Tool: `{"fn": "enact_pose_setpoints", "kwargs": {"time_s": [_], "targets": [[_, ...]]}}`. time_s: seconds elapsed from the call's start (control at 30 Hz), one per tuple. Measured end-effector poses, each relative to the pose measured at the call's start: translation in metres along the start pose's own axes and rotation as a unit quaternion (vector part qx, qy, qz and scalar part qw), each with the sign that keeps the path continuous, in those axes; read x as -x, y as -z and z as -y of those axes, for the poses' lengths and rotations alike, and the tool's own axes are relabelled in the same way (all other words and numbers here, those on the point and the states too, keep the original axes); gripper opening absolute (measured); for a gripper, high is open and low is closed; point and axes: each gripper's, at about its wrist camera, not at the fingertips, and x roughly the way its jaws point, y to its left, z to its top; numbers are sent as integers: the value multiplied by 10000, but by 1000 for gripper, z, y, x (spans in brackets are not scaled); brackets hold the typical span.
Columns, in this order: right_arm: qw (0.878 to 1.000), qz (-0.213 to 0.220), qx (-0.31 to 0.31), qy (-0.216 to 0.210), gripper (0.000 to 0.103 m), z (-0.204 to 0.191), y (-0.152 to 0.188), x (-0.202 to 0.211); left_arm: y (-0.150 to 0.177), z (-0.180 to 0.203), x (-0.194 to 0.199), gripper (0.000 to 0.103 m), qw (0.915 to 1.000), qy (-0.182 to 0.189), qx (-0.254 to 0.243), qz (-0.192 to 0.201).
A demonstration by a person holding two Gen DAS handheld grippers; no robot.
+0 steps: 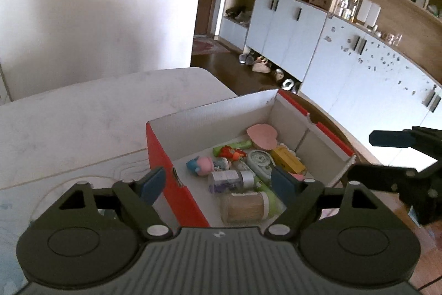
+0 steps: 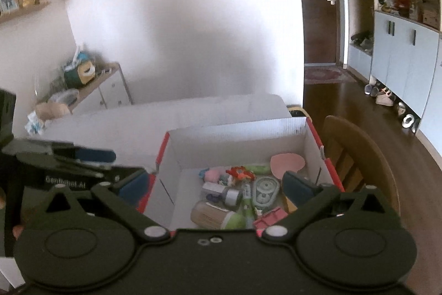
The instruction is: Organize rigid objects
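A red box (image 1: pixel 176 179) with a white inside stands on the pale table (image 1: pixel 83 112), its right side at the table's edge, with a wooden chair (image 2: pixel 356 156) just beyond it. The small things lie heaped in the near half of the box: a pink heart (image 1: pixel 262 135) at the far right, tilted against the pile, a green tube (image 1: pixel 234 147) to its left, a red-orange toy (image 1: pixel 231 152) on the tube's near side, and a pink and blue figure (image 1: pixel 204 165) at the left. Nearer sit a round tape dispenser (image 1: pixel 259 161), a yellow block (image 1: pixel 287 161) to its right, a clear bottle (image 1: pixel 229 179) with a silver cap, and a toothpick jar (image 1: pixel 244 207) lying on its side closest to the cameras. A pink piece (image 2: pixel 269 220) shows at the near right corner in the right wrist view. The left gripper (image 1: pixel 219 181) hovers over the box's near left part with its jaws spread wide and nothing between them; one finger (image 1: pixel 153 184) is outside the red wall, the other over the contents. The right gripper (image 2: pixel 216 188) hovers over the box with jaws spread as wide as they go, also empty, its fingers straddling nearly the whole width of the box. Each gripper shows at the edge of the other's view. White cabinets (image 1: pixel 287 29) line the far right wall.
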Motion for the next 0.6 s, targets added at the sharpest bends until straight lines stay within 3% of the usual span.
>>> {"fn": "enact_pose_setpoints", "kwargs": {"time_s": [0.1, 0.17, 0.27, 0.33, 0.6], "targets": [[9998, 176, -110, 40, 103, -5, 3, 8, 6, 0, 8, 86, 10000, 58, -32, -20], [9996, 236, -130, 55, 103, -9, 5, 11, 10, -1, 14, 94, 9999, 106, -53, -4], [9994, 291, -167, 73, 103, -14, 7, 16, 15, -1, 22, 94, 9995, 289, -111, 27], [9993, 305, -193, 79, 103, -17, 10, 19, 17, -1, 27, 103, 9991, 390, -174, 31], [9982, 414, -413, 159, 103, -23, 22, 30, 27, 0, 40, 103, 9982, 478, -343, 85]]}}
